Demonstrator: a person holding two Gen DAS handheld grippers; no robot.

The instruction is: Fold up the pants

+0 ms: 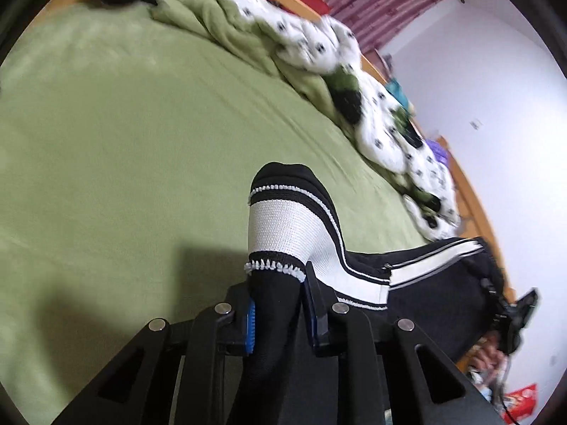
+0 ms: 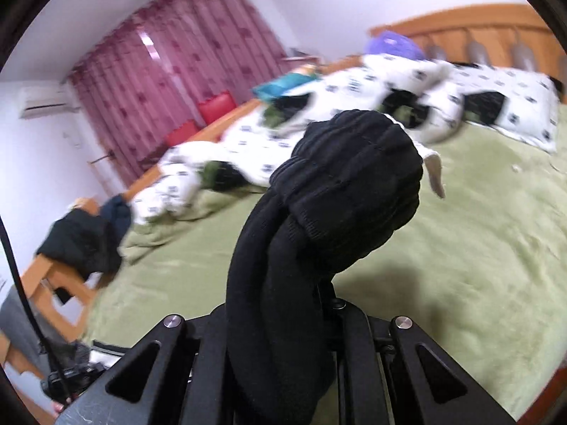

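We had our left gripper [image 1: 278, 304] clamped on the pants [image 1: 294, 226], its blue pads nearly together with a black fold pinched between them. The white striped band rose just ahead of those jaws, above the green bed [image 1: 124, 134]. Our right gripper [image 2: 283, 322] was closed tight on a bunched black part of the pants [image 2: 347, 184], which bulged out ahead of the jaws.

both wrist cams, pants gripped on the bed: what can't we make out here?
- Right claw pads: right wrist view, bunched black pants cover them.
- Pants' full layout: both views, lower edge cuts them off.
- Patterned quilt print: both views, motion-blurred.
- Left claw: pads visible, fabric below hidden by its frame.
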